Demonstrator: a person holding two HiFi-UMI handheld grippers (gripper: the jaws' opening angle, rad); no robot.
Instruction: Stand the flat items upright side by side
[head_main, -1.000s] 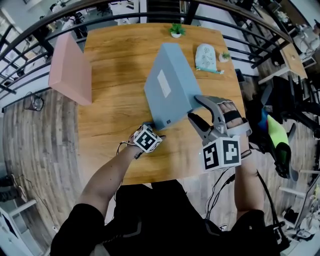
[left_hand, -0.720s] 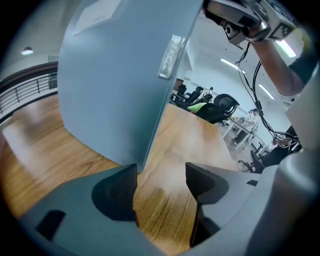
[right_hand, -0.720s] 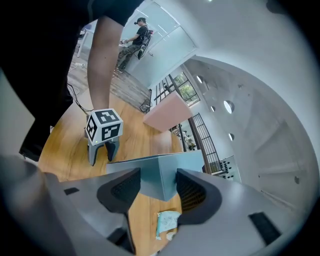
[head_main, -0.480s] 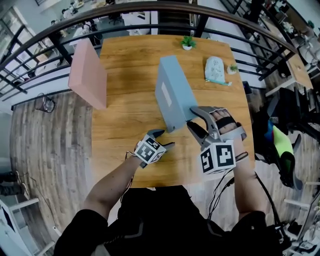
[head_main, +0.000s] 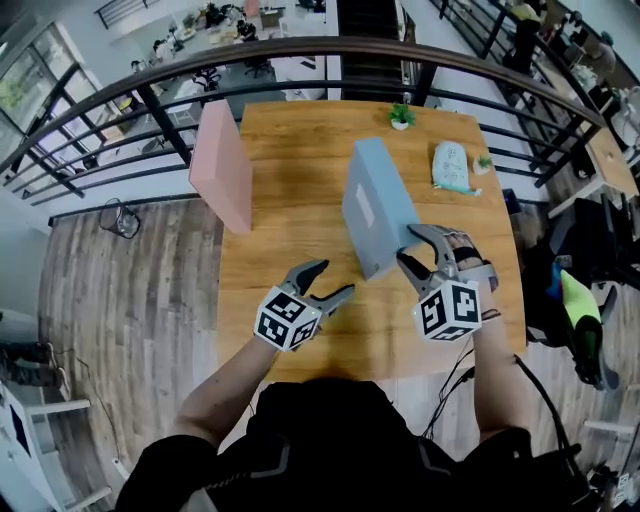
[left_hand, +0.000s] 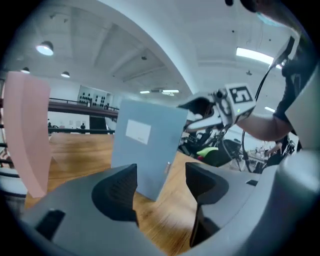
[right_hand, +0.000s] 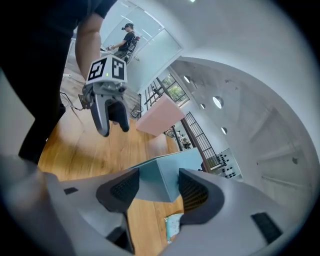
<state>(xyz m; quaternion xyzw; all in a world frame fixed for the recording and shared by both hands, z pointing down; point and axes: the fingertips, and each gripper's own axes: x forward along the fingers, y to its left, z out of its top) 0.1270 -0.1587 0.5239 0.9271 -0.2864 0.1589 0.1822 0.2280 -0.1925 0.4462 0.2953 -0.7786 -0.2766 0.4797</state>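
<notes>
Head view: blue box (head_main: 378, 205) stands on edge mid counter (head_main: 300, 330), pink box (head_main: 222, 165) upright at the counter's left edge, well apart, so side by side is not done. The right hand-held gripper (head_main: 408, 245) is at the blue box's near corner; the left hand-held gripper (head_main: 336, 278) hangs open and empty, short of it. Left gripper view: nothing between its jaws. It shows the blue box's broad face with a white label and the base on the wood, close to upright, which the head view can't confirm. Right gripper view: the corner fills the gap and pads look pressed on both faces, though the jaws have just eased open a little. Likely a stiff, light, smooth box, narrow-based and tippy; best pinched across its thickness at an edge.
</notes>
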